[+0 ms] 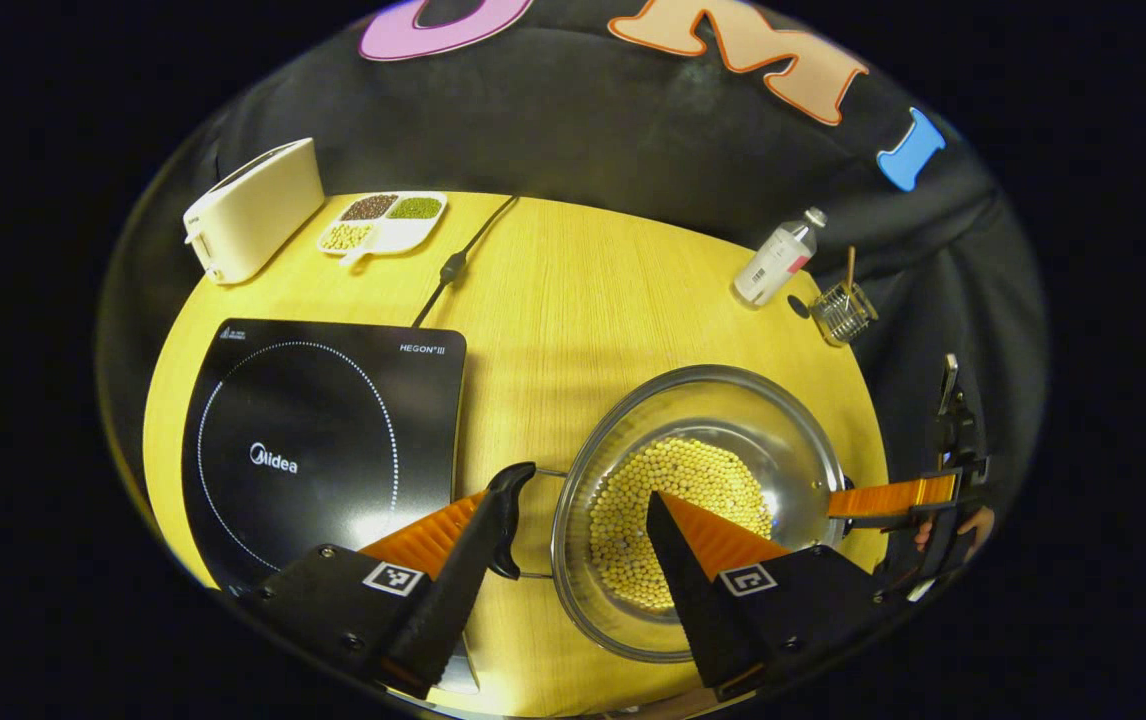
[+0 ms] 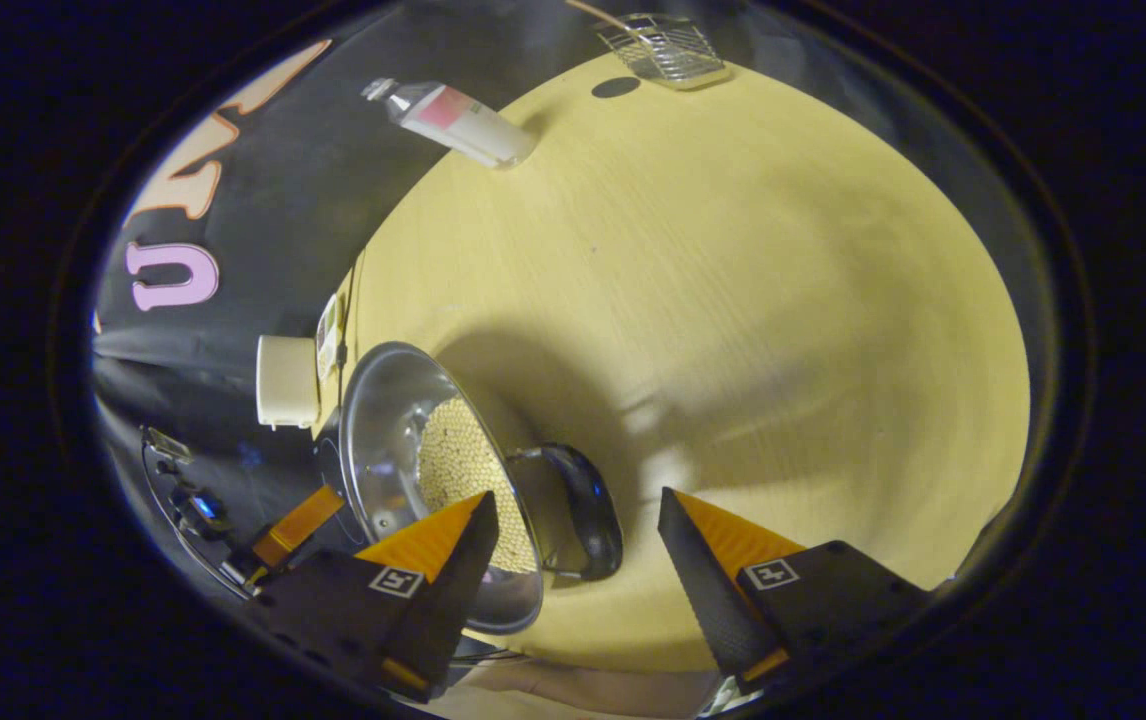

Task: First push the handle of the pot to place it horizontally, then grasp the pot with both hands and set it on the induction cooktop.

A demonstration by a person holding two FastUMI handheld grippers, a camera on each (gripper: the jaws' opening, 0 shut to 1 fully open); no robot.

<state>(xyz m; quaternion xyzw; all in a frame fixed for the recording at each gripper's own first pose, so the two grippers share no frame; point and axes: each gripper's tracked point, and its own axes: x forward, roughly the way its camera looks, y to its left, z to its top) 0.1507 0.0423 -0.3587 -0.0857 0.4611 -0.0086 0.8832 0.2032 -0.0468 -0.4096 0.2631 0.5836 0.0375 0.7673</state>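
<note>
Yellow table, pot holding beans

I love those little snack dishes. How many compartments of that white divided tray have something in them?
3. In the divided tray beside the toaster, the far-left compartment holds dark grains, the far-right green ones, the near-left pale yellow ones; the near-right compartment looks empty.

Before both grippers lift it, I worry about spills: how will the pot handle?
The pot is probably bottom-heavy: yellow beans cover its floor. Loose, they would likely slide and shift the load if it tilts. The wire-hinged handles may swing instead of holding stiff, so lift level. The shiny steel wall looks slippery.
</note>
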